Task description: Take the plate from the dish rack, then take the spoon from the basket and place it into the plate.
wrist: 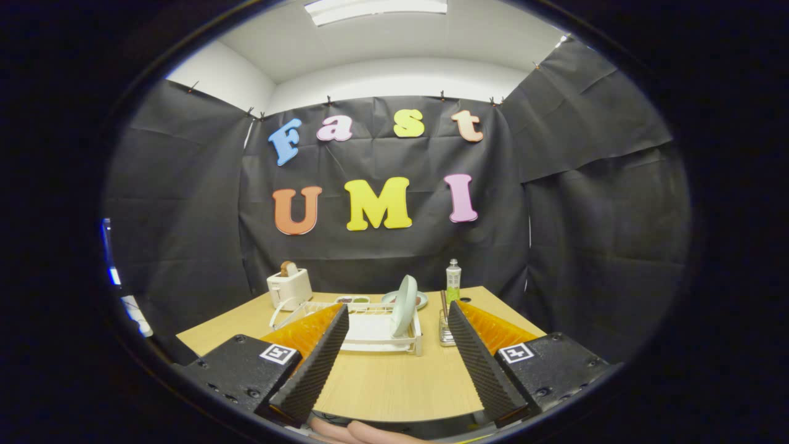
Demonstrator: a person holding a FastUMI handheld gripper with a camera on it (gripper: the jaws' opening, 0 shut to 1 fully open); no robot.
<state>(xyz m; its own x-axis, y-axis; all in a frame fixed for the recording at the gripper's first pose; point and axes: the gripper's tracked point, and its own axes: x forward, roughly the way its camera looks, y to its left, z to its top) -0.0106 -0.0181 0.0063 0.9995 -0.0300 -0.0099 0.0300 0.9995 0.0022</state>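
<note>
We are holding the hand-held gripper [398, 345] wide open over the near edge of the table [394, 382], its two fingers spread far apart with nothing between them. Beyond the fingers, the white dish rack [370, 330] is sitting on the table, and the plate [404, 305] is standing on edge in the rack's right-hand end, pale green and tilting slightly. Just right of the rack a small clear basket [445, 330] is holding thin upright utensils [444, 303]; we are taking one of them for the spoon, though they are too small to tell apart. Behind the rack we are seeing a white toaster [290, 287], a small bottle [453, 280] and a shallow dish [419, 300].

We are judging the plate to be stiff, smooth and probably glazed or hard plastic, so it is likely slippery and may chip if it is knocked against the rack wires. Its upper rim is standing free above the rack, and that is where we are planning to take hold, one finger on each face, lifting straight up out of the slot. The spoon is looking light and thin; we are expecting to pinch its handle near the top, where it is rising clear of the basket
</note>
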